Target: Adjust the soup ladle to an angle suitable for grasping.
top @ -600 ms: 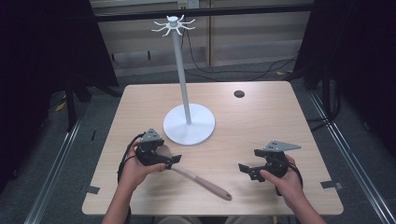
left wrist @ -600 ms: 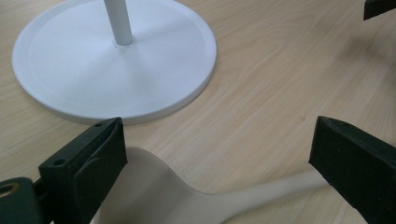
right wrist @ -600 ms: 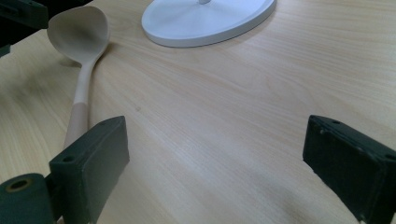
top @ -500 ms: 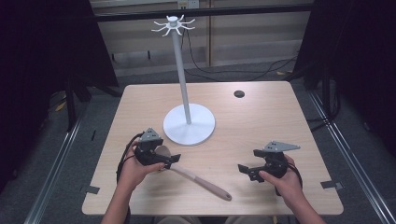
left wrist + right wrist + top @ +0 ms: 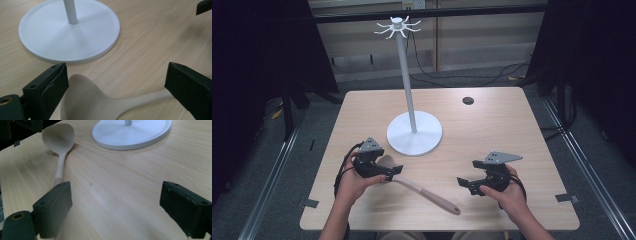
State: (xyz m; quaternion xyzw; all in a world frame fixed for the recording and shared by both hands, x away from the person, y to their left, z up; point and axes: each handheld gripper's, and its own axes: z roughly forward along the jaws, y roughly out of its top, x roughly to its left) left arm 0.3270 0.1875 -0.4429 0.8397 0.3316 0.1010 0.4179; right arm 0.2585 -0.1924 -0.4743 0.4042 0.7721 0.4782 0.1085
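Ladle [image 5: 412, 182] lies flat on the table [image 5: 492, 130], its bowl between the wide-open jaws of the left gripper [image 5: 117, 85] — not pinched yet. That gripper has slid in a little closer around it. Right gripper [image 5: 467, 182] waits open, off past the handle.

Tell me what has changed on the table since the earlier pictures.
Little visibly changed. The left tool sits open around the ladle, jaws either side of its bowl, not gripping. The right tool stays open over bare table. Ladle and white stand kept their places.
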